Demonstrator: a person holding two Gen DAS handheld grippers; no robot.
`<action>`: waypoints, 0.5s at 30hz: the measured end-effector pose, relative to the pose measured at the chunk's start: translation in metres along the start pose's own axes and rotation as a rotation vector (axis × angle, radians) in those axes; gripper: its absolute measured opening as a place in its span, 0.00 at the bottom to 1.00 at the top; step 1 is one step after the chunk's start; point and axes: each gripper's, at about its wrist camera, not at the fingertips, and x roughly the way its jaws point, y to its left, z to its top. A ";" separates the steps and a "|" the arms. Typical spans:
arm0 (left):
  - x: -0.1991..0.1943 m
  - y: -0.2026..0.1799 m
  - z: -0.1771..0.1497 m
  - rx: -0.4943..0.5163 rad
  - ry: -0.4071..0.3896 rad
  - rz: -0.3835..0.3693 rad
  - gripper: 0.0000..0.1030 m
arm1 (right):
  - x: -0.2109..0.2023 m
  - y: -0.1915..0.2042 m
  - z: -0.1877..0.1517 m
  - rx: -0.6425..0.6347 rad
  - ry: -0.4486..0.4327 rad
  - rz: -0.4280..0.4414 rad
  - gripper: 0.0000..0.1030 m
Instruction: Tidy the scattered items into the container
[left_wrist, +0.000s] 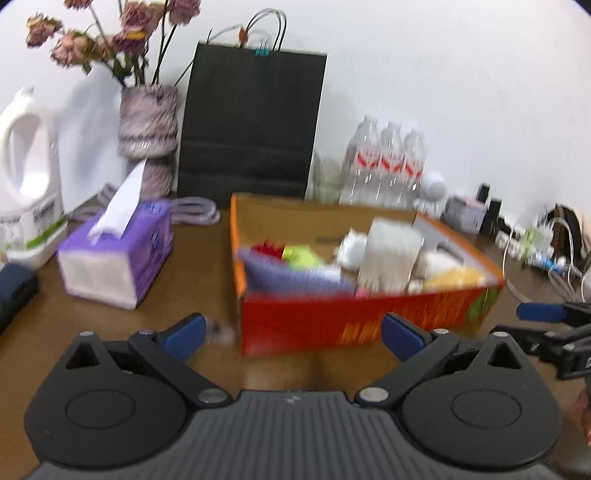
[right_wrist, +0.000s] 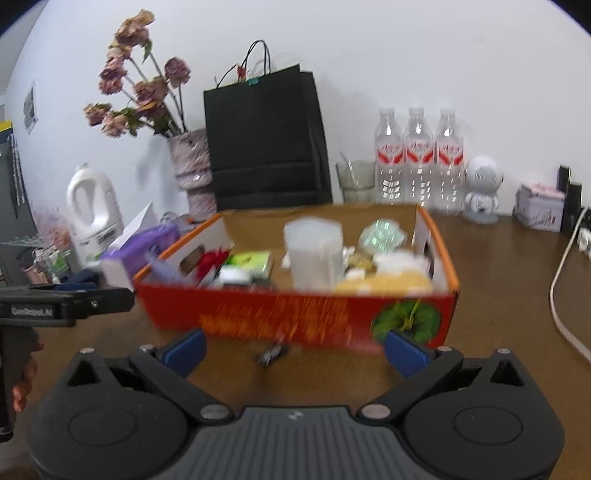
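Motion blur smears the red-orange cardboard box (left_wrist: 314, 325) contents and the small dark object (right_wrist: 272, 355) before it beyond identifying.

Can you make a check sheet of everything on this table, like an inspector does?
Surface: brown table, bare in front of the box.
Job's things: orange cardboard box holds a white cup-like container, a green packet and blurred items. One small dark item lies on the table before the box.
Clutter: purple tissue box, white jug, vase of dried roses, black paper bag, three water bottles, glass, white robot figure, small tin.
Grippers: left gripper and right gripper have jaws wide apart, holding nothing.
Cables: white cable at right; coiled cord behind the tissues.
Surroundings: white wall.
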 end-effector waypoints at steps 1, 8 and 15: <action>-0.001 0.003 -0.008 0.002 0.014 0.005 1.00 | -0.001 0.002 -0.006 0.000 0.007 0.001 1.00; -0.009 0.012 -0.049 0.040 0.055 0.045 1.00 | 0.004 0.021 -0.039 -0.056 0.076 -0.051 1.00; -0.012 0.017 -0.056 0.016 0.059 0.069 1.00 | 0.011 0.031 -0.054 -0.087 0.140 -0.083 1.00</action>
